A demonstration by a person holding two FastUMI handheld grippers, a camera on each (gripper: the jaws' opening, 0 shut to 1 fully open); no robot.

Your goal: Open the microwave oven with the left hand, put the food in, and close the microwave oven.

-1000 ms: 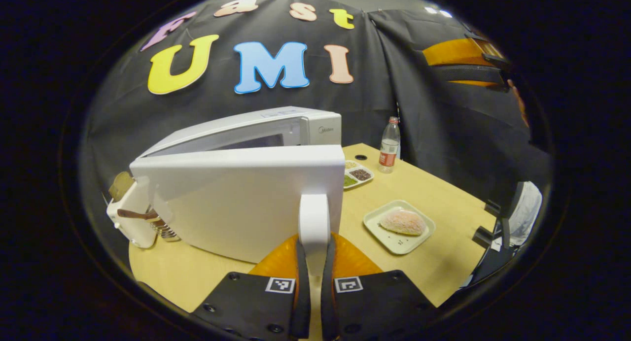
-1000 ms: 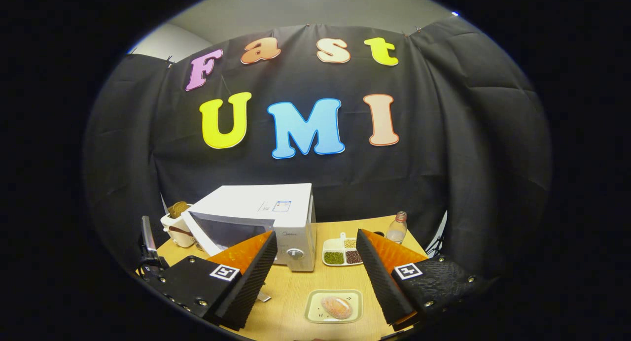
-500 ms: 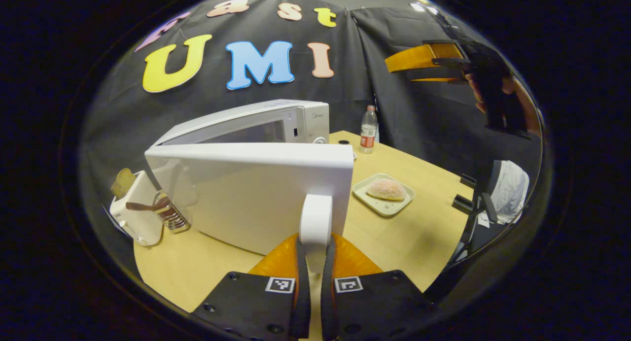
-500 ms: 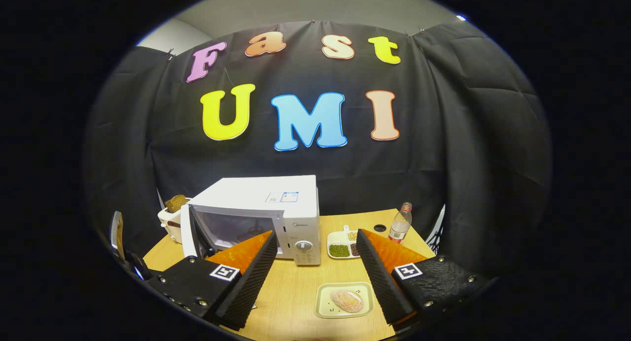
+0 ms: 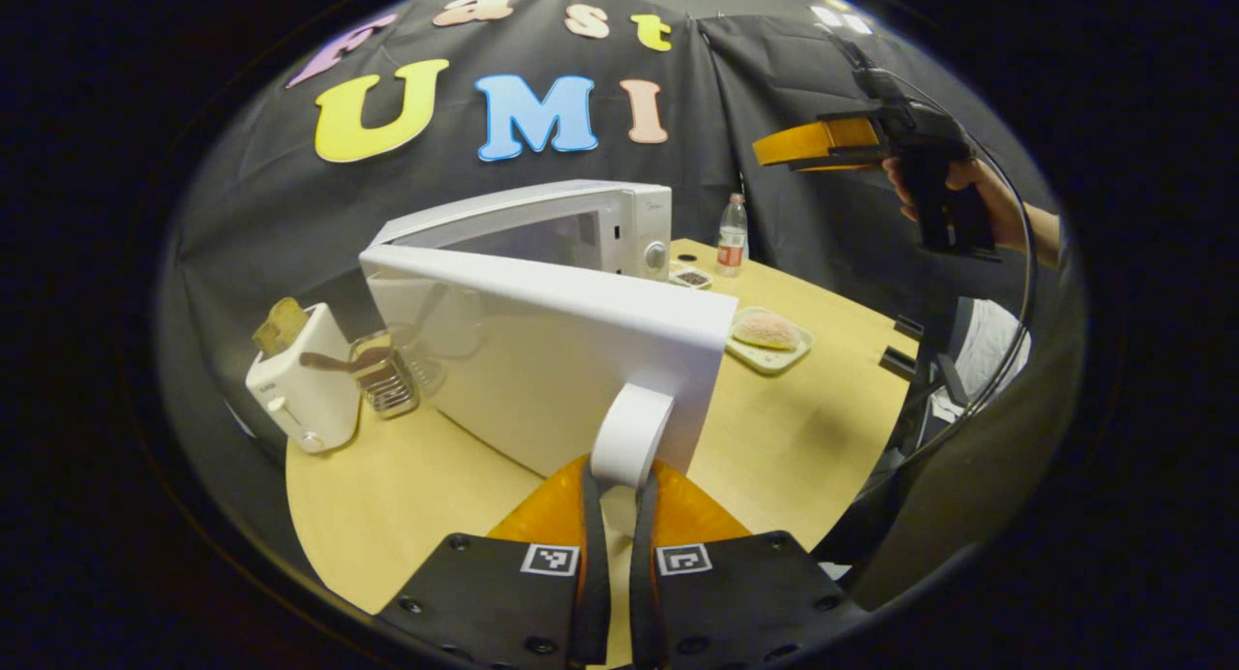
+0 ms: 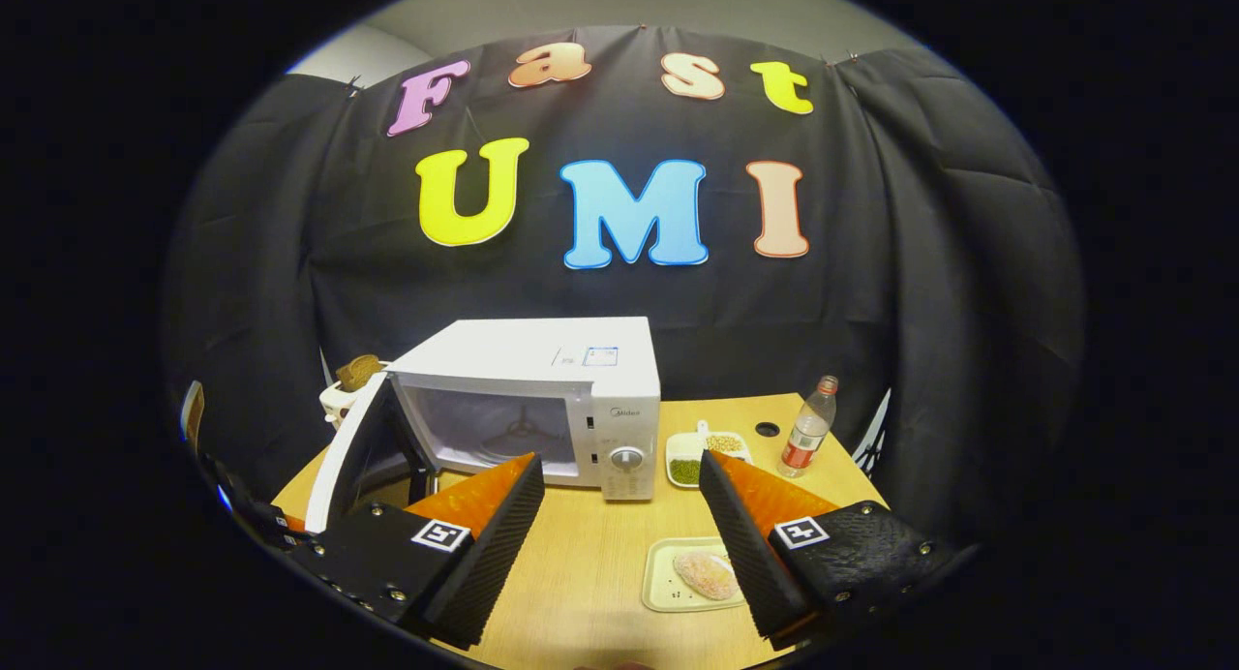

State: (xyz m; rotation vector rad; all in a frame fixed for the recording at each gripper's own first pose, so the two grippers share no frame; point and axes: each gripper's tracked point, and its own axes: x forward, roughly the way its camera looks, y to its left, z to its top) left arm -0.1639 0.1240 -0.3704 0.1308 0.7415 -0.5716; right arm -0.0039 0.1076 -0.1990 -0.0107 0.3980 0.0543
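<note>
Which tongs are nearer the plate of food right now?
Right. The right tongs hang open above the table's near edge, with the plate of food just ahead and below them. The left tongs are shut on the microwave door handle, off to the side.

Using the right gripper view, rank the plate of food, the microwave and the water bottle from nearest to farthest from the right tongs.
1. Plate of food: on the table just beyond the right tongs, between their fingers.
2. Microwave: farther back, left of centre, door swung open.
3. Water bottle: farthest, back right by the booth wall.
</note>
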